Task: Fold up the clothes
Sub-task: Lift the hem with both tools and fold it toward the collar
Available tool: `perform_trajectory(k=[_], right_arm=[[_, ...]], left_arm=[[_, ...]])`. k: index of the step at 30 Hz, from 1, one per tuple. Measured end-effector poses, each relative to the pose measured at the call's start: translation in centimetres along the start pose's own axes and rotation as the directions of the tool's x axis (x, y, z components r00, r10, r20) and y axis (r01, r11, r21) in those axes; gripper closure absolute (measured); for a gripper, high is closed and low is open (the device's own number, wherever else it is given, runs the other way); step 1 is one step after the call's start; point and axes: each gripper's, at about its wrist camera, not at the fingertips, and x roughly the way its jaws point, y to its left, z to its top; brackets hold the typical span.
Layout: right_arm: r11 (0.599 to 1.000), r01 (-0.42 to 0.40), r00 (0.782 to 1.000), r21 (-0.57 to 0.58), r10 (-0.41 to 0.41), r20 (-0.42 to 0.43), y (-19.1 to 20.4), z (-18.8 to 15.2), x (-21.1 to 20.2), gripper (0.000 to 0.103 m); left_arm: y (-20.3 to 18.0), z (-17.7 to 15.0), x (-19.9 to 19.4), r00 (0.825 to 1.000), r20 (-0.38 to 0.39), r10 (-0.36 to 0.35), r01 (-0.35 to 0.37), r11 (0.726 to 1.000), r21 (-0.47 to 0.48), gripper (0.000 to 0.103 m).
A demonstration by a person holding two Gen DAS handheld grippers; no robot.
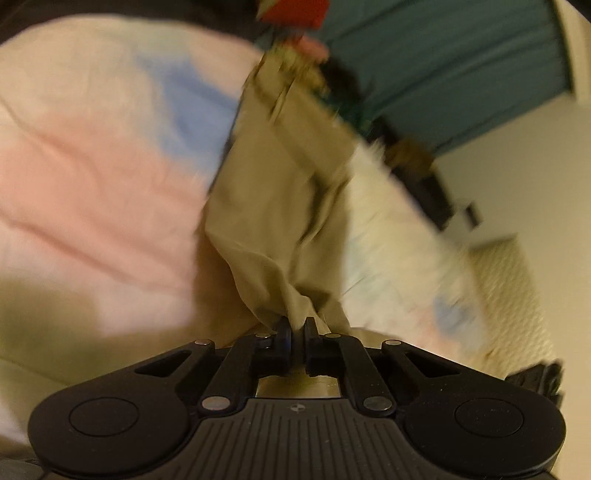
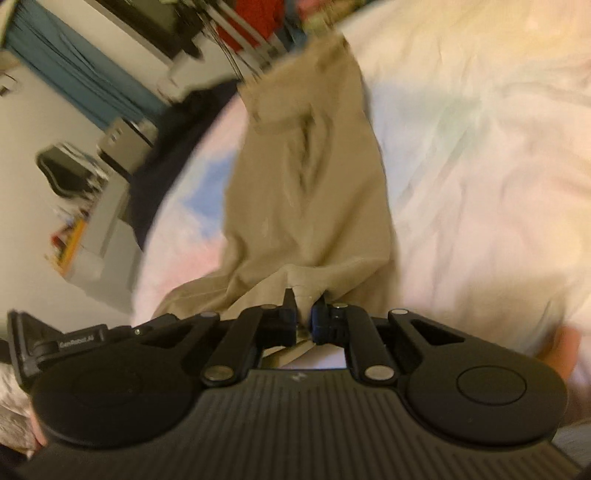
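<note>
1. The khaki trousers (image 1: 280, 206) lie lengthwise on the bed, running away from me toward its far end, with the near end bunched and lifted off the bedding.
2. In the right wrist view the same trousers (image 2: 306, 192) show creases down the middle and a seamed hem at the near end.
3. My left tool (image 1: 298, 326) is pinched tight on a gathered fold of the khaki cloth; the fabric rises straight out from between the two black fingers.
4. My right tool (image 2: 304, 314) is likewise clamped on the hem edge, with a narrow strip of cloth pressed between its fingers.
5. Under the trousers is a bedsheet (image 1: 92, 177) in pale pink with soft blue patches; it is wrinkled and blurred in both views.
6. The sheet (image 2: 480, 166) fills the right side of the right wrist view.
7. Beyond the far end of the bed hangs a teal curtain (image 1: 461, 66), with something red (image 1: 295, 11) near it that is too blurred to name.
8. In the right wrist view, a grey cabinet (image 2: 110, 206) stands beside the bed, against the wall.
9. The edge of my left tool's body (image 2: 55, 343) shows at the lower left of the right wrist view.
</note>
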Motion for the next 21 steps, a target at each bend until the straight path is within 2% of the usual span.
perform_trajectory(k=[3,7,9,13,17,19,21], right_arm=[[0.999,-0.041,0.997,-0.028,0.042,0.071,1.7,1.4,-2.7,0.094],[0.995,-0.070,0.988,-0.078,0.080,0.136,2.7,1.2,-6.3,0.096],[0.993,-0.070,0.987,-0.094,0.083,0.136,2.8,0.0,-7.1,0.096],[0.993,-0.080,0.990,-0.081,0.089,0.107,1.5,-3.3,-8.6,0.096],[0.995,-0.100,0.992,-0.015,0.101,0.073,-0.5,-6.4,-9.2,0.096],[0.993,-0.115,0.991,0.020,0.113,0.074,-1.3,-6.9,-9.3,0.096],[0.993,-0.118,0.989,0.029,0.115,0.091,-1.3,-6.1,-8.9,0.096]], left_arm=[[-1.2,0.4,-2.9,0.995,0.072,-0.063,0.065,0.998,-0.019,0.098],[-2.7,-0.8,-5.5,0.990,0.112,-0.088,0.087,0.996,0.010,0.099],[-2.5,-2.2,-6.8,0.988,0.127,-0.087,0.086,0.996,0.014,0.100],[-0.8,-5.7,-9.2,0.988,0.119,-0.102,0.109,0.993,-0.055,0.100],[1.0,-9.0,-9.9,0.989,0.097,-0.108,0.120,0.986,-0.118,0.100],[1.5,-9.3,-9.7,0.991,0.084,-0.108,0.120,0.981,-0.151,0.100],[1.0,-8.4,-9.1,0.991,0.086,-0.104,0.115,0.984,-0.137,0.100]])
